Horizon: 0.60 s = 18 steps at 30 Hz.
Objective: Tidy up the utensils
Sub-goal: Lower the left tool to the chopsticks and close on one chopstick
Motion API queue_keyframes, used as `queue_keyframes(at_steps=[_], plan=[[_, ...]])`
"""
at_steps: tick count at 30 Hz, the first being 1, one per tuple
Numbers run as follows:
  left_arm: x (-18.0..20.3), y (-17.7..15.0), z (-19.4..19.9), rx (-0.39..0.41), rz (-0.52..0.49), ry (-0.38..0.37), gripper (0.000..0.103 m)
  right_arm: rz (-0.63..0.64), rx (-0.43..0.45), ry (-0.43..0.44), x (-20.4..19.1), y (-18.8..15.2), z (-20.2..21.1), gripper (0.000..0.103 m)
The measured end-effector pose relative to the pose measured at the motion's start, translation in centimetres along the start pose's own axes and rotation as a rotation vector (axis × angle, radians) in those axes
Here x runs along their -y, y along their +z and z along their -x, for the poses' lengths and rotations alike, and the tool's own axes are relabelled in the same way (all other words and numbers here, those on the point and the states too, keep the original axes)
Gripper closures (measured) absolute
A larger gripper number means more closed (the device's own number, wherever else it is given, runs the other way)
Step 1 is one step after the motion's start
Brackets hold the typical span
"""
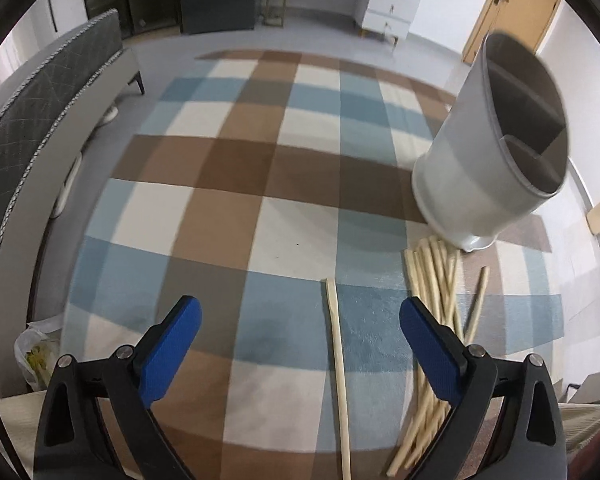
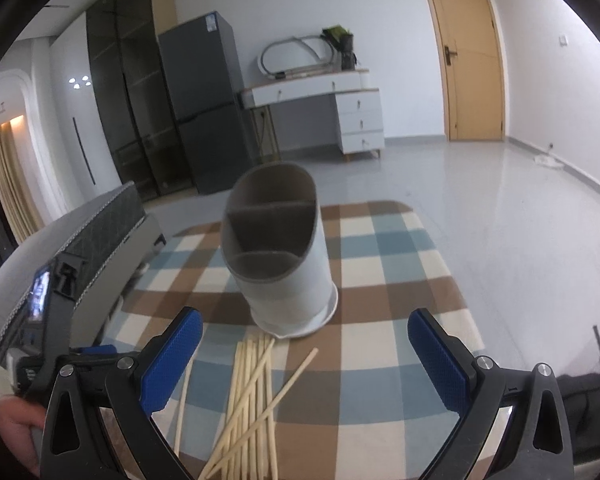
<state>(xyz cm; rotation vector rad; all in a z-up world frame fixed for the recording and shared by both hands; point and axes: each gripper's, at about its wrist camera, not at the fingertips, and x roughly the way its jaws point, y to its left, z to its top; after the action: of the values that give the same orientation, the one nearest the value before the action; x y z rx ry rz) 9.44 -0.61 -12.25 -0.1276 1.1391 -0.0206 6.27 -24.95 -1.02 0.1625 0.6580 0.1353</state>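
Note:
A grey utensil holder with inner dividers stands on the checked rug, to the far right in the left wrist view and centred in the right wrist view as the holder. A bundle of pale chopsticks lies on the rug in front of it. One single chopstick lies apart, between the left fingers. My left gripper is open above the rug. My right gripper is open over the chopstick bundle, holding nothing.
The checked rug covers the floor. A grey sofa runs along the left. A plastic bag lies at lower left. A hand holds the other gripper at left. Fridge, desk and door stand behind.

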Motion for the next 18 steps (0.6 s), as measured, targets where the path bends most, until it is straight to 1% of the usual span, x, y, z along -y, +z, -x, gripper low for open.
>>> queue_keyframes(at_steps=[1, 3, 6, 8, 9, 10, 11, 12, 13, 14, 15, 16, 18], plan=[[0.1, 0.1, -0.4, -0.013, -0.004, 0.004, 0.012, -0.010, -0.011, 0.006, 0.1, 0.0, -0.4, 0.000], [0.3, -0.1, -1.4, -0.056, -0.014, 0.016, 0.023, -0.024, -0.028, 0.017, 0.4, 0.2, -1.1, 0.000], [0.1, -0.2, -2.5, -0.112, -0.005, -0.004, 0.035, -0.065, -0.065, 0.037, 1.0, 0.2, -2.2, 0.000], [0.2, -0.3, -2.8, -0.127, -0.007, -0.002, 0.042, -0.093, -0.091, 0.044, 1.3, 0.1, -2.8, 0.000], [0.3, -0.3, -2.7, -0.117, -0.011, 0.004, 0.042, -0.102, -0.101, 0.047, 1.4, 0.0, -2.9, 0.000], [0.4, -0.2, -2.7, -0.118, -0.013, -0.002, 0.045, -0.115, -0.115, 0.053, 1.6, 0.0, -3.2, 0.000], [0.7, -0.2, -2.6, -0.113, -0.022, -0.001, 0.051, -0.122, -0.127, 0.054, 1.6, 0.0, -3.5, 0.000], [1.0, -0.1, -2.5, -0.106, -0.035, 0.015, 0.060, -0.125, -0.133, 0.052, 1.7, -0.1, -3.6, 0.000], [1.2, 0.0, -2.7, -0.099, -0.047, 0.030, 0.067, -0.129, -0.141, 0.049, 1.8, -0.1, -3.7, 0.000], [1.7, 0.0, -2.6, -0.092, -0.071, 0.050, 0.082, -0.136, -0.150, 0.047, 2.0, -0.1, -3.8, 0.000], [1.9, 0.1, -2.7, -0.091, -0.086, 0.056, 0.087, -0.143, -0.155, 0.046, 2.1, -0.2, -3.9, 0.000], [2.1, 0.0, -2.6, -0.098, -0.096, 0.038, 0.099, -0.156, -0.164, 0.046, 2.4, -0.3, -4.0, 0.000], [2.2, 0.0, -2.5, -0.112, -0.091, 0.010, 0.101, -0.182, -0.192, 0.048, 2.8, -0.5, -4.5, 0.000]])
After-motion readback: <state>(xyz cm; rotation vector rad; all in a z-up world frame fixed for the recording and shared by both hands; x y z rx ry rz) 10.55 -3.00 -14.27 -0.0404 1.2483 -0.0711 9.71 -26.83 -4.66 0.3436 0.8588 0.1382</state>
